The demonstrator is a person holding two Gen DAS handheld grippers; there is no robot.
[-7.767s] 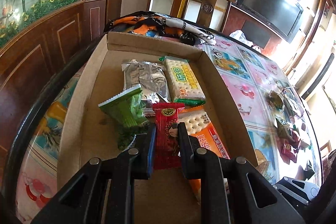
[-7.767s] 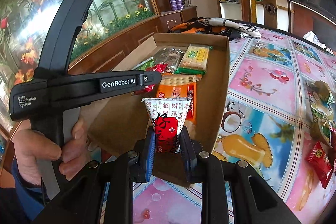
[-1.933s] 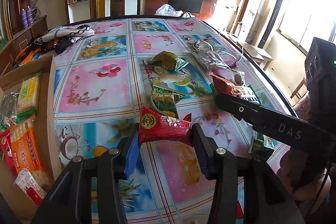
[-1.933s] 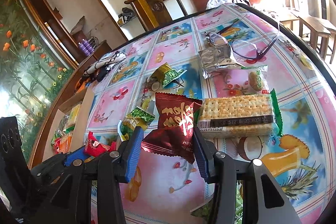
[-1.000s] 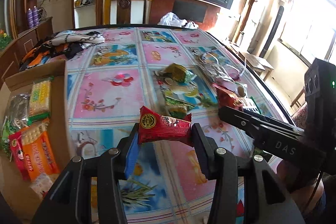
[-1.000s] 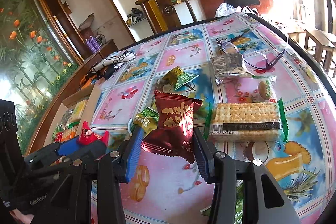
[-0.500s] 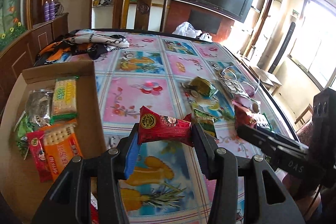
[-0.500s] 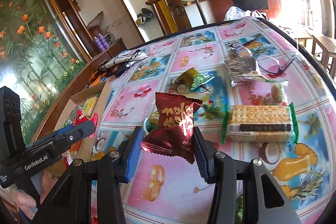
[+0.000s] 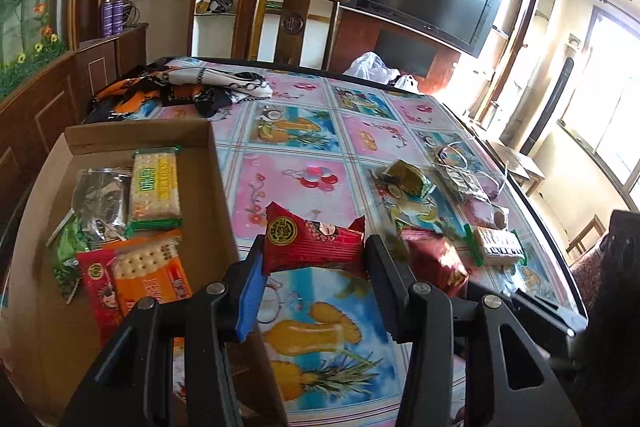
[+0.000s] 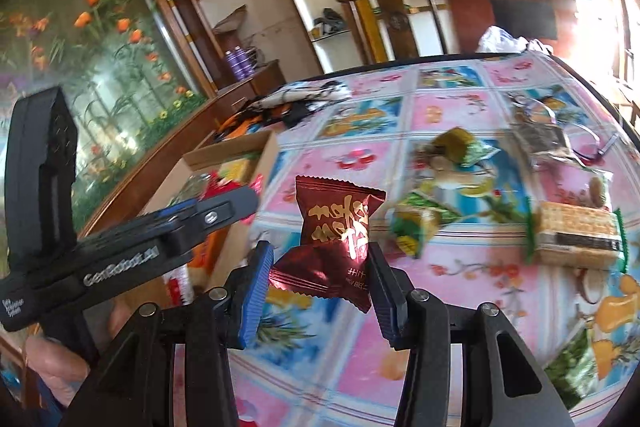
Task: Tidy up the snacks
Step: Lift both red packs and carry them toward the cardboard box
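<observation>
We pinch a red packet (image 9: 314,242) in the left hand-held gripper (image 9: 314,277). The right hand-held gripper (image 10: 320,283) pinches a maroon packet (image 10: 336,239). The box (image 9: 218,163) lies left, nearer our left hand.

Both wrist views look down-forward, close; share cardboard box (image 9: 218,163).

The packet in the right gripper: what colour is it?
Dark red packet with gold lettering, clearest in the right wrist view.

Two hand-held grippers (image 9: 314,265) (image 10: 320,275), one cardboard box (image 9: 218,163), five snack packets (image 9: 154,185) inside, one chair (image 9: 294,23).
</observation>
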